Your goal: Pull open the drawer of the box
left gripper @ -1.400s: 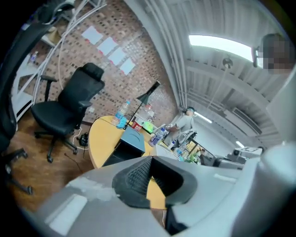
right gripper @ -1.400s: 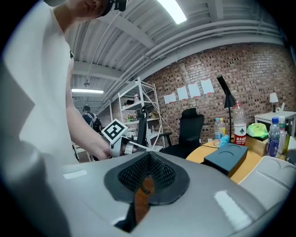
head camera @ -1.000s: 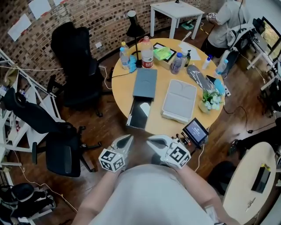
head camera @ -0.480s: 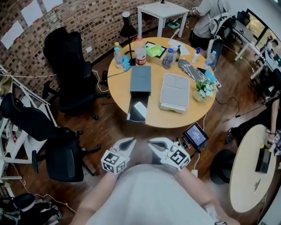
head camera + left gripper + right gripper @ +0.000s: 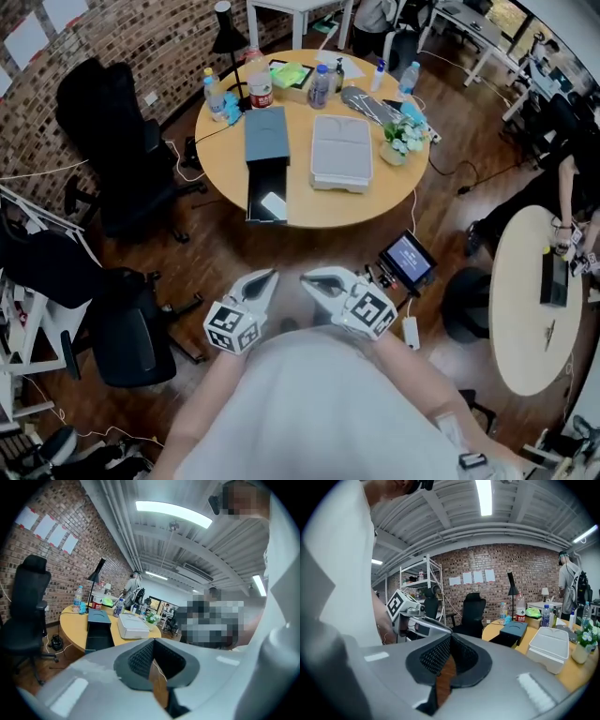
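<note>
A: Where's the box rn?

B: The dark blue-grey rectangular box (image 5: 265,134) sits on the round light-wood worktop (image 5: 309,211), left half, just beside a pale grey lidded case (image 5: 341,152). Its black drawer (image 5: 262,178) sticks out to the near rim, w/ a small white item (image 5: 274,205) lying inside.

A: Which step, then?

B: Imo the pull itself looks done: the drawer stands out by about the box's own length. Both claws are well apart from the worktop, held close to the person's body.

A: Claws?

B: Left claw (image 5: 265,277) is clenched, nothing in it. Right claw (image 5: 309,279) is the same: pads meet, empty.

A: Next move?

B: Prob. none for the pull. If more travel is wanted: step up to the worktop, release one claw, take the drawer's front edge, then draw straight back along the box's length.

A: Orientation?

B: Box lies flat. Long axis of box + drawer runs from the worktop's far side to its near rim, approx. toward the person. The drawer's front end points at the near rim.
</note>
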The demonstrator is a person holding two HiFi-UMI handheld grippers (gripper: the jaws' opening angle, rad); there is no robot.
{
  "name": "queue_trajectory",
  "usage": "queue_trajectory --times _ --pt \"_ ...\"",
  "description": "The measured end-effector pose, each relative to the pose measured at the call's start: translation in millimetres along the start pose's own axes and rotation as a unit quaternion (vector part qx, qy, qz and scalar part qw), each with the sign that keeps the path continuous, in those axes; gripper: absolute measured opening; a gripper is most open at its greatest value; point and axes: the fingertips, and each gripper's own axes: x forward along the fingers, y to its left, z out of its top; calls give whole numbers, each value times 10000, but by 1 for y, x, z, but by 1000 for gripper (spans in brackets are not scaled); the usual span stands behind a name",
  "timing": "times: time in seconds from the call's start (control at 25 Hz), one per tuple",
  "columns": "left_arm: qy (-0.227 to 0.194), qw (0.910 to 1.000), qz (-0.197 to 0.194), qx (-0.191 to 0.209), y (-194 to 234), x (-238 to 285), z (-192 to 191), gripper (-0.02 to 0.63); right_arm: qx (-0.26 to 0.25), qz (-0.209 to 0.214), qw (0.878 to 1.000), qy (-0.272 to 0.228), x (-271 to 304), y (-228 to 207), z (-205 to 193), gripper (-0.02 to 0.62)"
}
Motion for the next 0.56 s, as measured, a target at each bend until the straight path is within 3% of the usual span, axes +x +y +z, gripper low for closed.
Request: queue_trajectory --times 0.56 --pt "141 9998 -51 129 -17 -28 -26 3 11 -158 9999 22 -13 35 -4 -2"
